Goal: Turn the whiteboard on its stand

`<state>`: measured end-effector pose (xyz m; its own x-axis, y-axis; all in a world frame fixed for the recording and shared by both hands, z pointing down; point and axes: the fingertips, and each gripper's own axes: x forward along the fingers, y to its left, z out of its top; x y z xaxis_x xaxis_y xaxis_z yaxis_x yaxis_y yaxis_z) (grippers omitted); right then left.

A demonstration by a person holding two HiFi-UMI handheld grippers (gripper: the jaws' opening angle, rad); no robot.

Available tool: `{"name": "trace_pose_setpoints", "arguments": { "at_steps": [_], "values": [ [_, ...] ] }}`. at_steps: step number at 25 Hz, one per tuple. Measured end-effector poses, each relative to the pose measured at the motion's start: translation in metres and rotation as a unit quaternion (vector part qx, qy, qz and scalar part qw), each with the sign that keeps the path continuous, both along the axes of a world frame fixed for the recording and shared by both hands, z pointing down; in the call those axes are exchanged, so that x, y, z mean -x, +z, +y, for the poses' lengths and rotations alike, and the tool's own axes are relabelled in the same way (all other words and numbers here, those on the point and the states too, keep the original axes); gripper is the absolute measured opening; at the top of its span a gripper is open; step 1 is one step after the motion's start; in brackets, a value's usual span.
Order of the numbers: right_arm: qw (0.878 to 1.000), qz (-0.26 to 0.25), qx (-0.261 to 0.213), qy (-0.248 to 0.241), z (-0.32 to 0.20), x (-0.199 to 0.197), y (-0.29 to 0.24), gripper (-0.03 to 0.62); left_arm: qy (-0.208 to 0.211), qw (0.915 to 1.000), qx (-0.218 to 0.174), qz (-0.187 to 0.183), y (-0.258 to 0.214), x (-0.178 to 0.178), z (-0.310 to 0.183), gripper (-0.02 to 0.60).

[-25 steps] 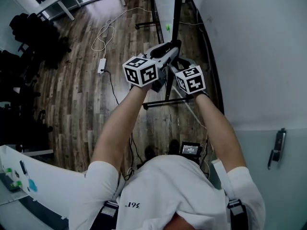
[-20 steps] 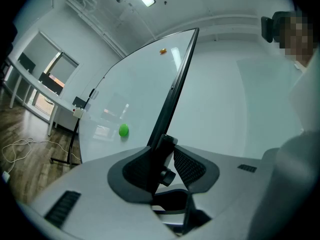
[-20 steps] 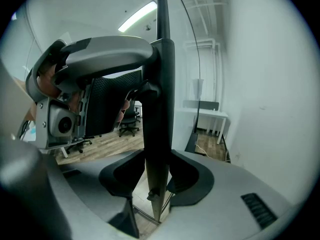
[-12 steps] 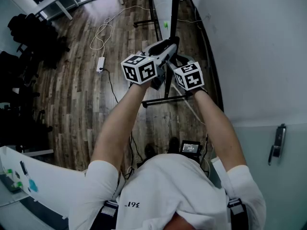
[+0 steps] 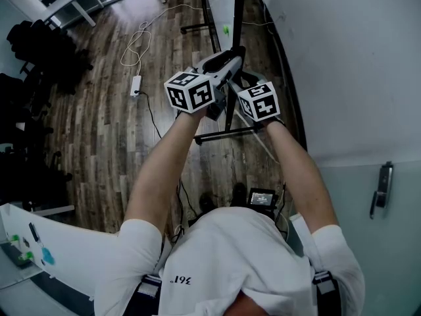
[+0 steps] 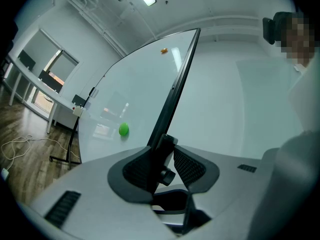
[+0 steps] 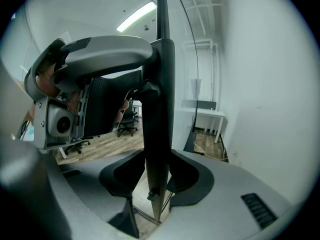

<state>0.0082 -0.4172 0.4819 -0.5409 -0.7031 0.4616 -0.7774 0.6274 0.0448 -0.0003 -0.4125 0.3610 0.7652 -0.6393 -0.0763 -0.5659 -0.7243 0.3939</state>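
The whiteboard (image 6: pixel 135 99) stands tilted on its black stand (image 5: pixel 235 25), with a green magnet (image 6: pixel 123 129) on its face. Its black frame edge (image 6: pixel 177 84) runs down between the jaws of my left gripper (image 6: pixel 167 166), whose pads sit against it beside a small knob (image 6: pixel 167 174). In the head view the left gripper (image 5: pixel 231 56) and right gripper (image 5: pixel 238 78) meet at that same black bar, close together. In the right gripper view the right gripper (image 7: pixel 157 176) is shut on the black bar (image 7: pixel 160 109), one pad on each side. The left gripper's jaw (image 7: pixel 107 54) clasps the bar just above.
The stand's foot bar (image 5: pixel 223 135) lies on the wood floor below my hands. A power strip and white cable (image 5: pixel 136 84) lie to the left, black chairs (image 5: pixel 39 38) further left. A pale wall (image 5: pixel 342 58) runs close along the right. A white table (image 5: pixel 59 255) is at the bottom left.
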Motion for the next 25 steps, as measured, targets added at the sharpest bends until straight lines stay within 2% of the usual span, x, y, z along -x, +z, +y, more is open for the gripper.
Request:
{"name": "trace_pose_setpoints", "arguments": {
  "at_steps": [14,25],
  "values": [
    [1.000,-0.001,0.001,0.010,0.015,-0.003,-0.008,0.172,0.007,0.9999,0.003,0.007,-0.008,-0.002,0.014,0.143],
    [1.000,-0.004,-0.005,0.019,0.058,-0.017,0.003,0.172,0.017,0.9998,0.000,0.007,0.003,-0.017,0.057,0.143]
  ]
}}
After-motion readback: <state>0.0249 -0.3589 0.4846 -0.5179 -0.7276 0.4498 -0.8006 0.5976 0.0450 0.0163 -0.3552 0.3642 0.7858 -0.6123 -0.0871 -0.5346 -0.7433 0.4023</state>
